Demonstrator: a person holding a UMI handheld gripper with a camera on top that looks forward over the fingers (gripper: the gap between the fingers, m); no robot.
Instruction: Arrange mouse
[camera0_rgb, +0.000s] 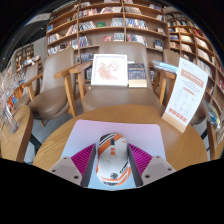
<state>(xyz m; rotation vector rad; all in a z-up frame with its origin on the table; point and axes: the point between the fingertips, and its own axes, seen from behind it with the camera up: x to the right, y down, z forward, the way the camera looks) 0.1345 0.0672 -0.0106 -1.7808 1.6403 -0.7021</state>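
A white computer mouse (112, 162) with orange and black markings sits between my gripper's two fingers. The gripper (111, 152) is shut on the mouse, with both pink pads (84, 158) pressed against its sides. Under and ahead of the mouse lies a pale white mouse mat (92, 131) on a round wooden table (52, 150). I cannot tell whether the mouse rests on the mat or is held just above it.
A white leaflet stand (185, 95) is at the table's far right edge. Wooden chairs (112, 95) stand beyond the table, one with a printed sign (110, 68) on it. Bookshelves (110, 20) fill the background.
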